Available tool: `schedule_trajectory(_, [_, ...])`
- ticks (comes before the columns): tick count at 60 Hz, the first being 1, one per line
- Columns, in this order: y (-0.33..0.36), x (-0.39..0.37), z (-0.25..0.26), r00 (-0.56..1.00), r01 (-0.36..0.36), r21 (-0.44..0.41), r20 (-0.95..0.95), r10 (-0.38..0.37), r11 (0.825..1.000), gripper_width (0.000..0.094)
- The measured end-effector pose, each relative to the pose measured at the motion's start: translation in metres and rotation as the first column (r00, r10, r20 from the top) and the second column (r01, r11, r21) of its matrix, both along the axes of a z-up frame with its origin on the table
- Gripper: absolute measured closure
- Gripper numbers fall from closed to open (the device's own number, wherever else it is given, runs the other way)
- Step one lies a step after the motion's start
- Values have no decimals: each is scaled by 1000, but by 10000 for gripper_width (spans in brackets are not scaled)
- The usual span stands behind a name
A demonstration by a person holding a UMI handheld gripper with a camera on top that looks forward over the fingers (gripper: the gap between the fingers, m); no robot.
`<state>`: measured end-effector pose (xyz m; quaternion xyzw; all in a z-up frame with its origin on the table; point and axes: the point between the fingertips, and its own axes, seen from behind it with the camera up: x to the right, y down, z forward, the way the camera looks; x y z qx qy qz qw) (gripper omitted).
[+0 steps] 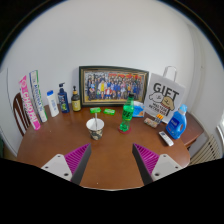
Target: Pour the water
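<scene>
Wooden worktop [100, 150] lies under the gripper [110, 160], which hovers level, wide open and empty. Beyond it stand a cup [95, 127], contents unseen, and a green bottle [126, 117].

Tool-mounted view [112, 160] faces across the table [110, 150].

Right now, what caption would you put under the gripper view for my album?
Open fingers hover over a wooden table, a small cup just ahead, a framed photo behind.
</scene>
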<state>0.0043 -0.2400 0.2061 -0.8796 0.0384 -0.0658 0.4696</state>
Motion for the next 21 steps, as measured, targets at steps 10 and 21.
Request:
schedule_trajectory(10, [-38,-19,20,1000,-11,21,28,10,1000,82])
schedule_trajectory(21, [-60,-21,17,999,-1,2,45,1,1000,86])
